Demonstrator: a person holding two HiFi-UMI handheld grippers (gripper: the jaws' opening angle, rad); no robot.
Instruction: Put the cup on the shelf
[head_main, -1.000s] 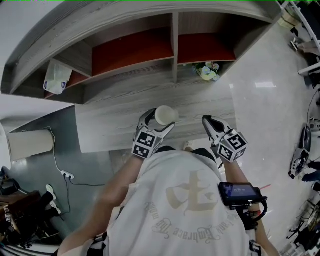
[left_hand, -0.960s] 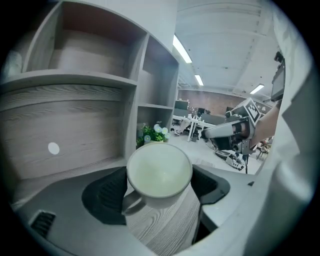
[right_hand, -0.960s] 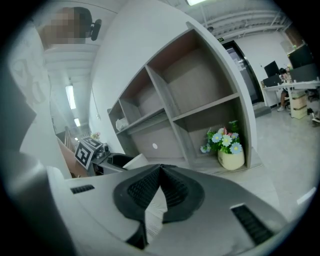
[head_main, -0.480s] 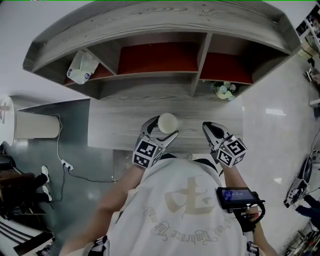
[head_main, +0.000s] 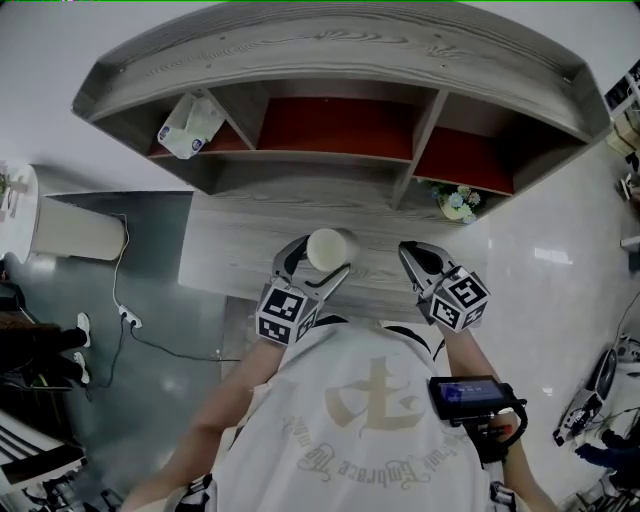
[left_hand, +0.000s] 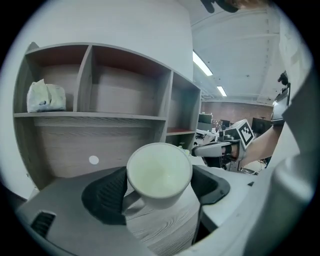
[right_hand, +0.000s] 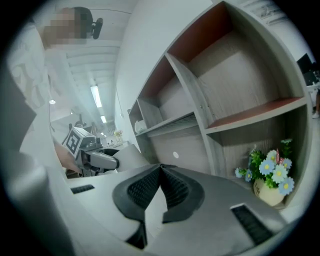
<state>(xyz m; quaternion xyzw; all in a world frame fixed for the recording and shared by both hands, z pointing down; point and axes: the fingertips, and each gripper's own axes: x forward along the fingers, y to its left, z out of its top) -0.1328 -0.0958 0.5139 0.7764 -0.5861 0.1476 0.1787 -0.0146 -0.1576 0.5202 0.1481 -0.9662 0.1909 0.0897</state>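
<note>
My left jaws (left_hand: 159, 171) stand wide, pinching the cup (left_hand: 159, 175) by its sides, while my right jaws (right_hand: 160, 170) are pressed together on nothing. Over the last second the shelf (head_main: 330, 157) has swung squarely in front of me with the cup still clamped above the counter (head_main: 230, 255), so I judge that I am mid-carry, with placing still to come. The cup stands nearly upright, long axis close to vertical, mouth up, handle back toward me.
</note>
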